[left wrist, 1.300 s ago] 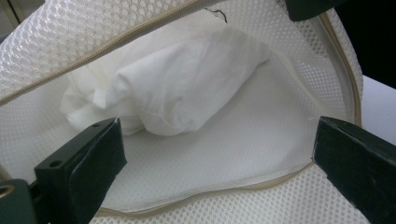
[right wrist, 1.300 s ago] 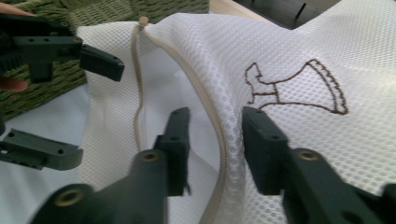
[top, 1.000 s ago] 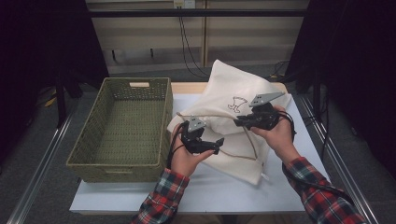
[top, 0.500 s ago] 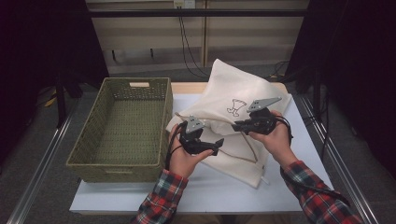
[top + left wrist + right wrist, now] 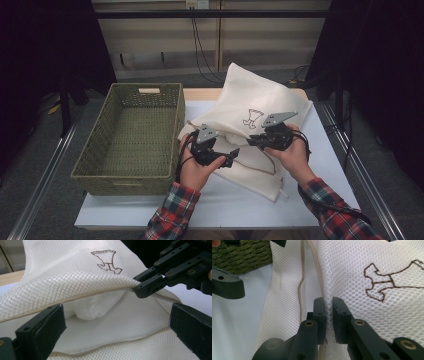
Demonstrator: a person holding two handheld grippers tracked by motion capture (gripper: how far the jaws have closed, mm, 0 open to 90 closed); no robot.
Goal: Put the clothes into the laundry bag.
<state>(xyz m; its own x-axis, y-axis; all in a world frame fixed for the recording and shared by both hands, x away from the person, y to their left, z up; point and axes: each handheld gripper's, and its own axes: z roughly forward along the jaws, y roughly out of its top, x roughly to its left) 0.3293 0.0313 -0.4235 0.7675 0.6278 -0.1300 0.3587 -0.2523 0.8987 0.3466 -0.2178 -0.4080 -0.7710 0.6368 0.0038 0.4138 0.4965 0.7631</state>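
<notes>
Green basket (image 5: 131, 135) at table's left, left gripper (image 5: 231, 156) jaws spread wide at mouth of white mesh bag (image 5: 260, 102) mid-table, apparently gripping nothing, right gripper (image 5: 328, 311) pinched on bag's upper zipper edge.

White table (image 5: 220, 207), green woven basket (image 5: 131, 137) left, white mesh bag (image 5: 260, 102) right

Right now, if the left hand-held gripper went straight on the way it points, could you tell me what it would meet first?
The left hand-held gripper, its jaws open, faces the mesh bag's gaping mouth. It would probably meet the white cloth bunched inside first, though the depth is hard to judge.
</notes>
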